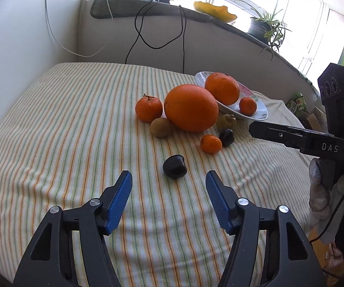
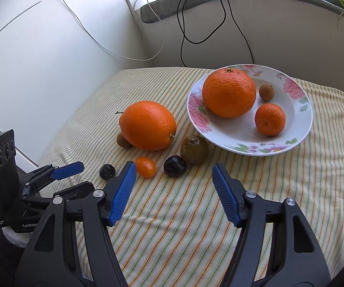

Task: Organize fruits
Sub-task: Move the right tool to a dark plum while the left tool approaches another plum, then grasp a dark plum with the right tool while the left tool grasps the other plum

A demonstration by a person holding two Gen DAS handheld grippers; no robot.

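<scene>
Both tools are spread wide and hold nothing: the left tool hovers just short of a dark plum on the striped counter, the right tool near a second plum. The big oval orange lies on its side beside the floral plate, long axis running toward the plate, stem nub at that end.
</scene>
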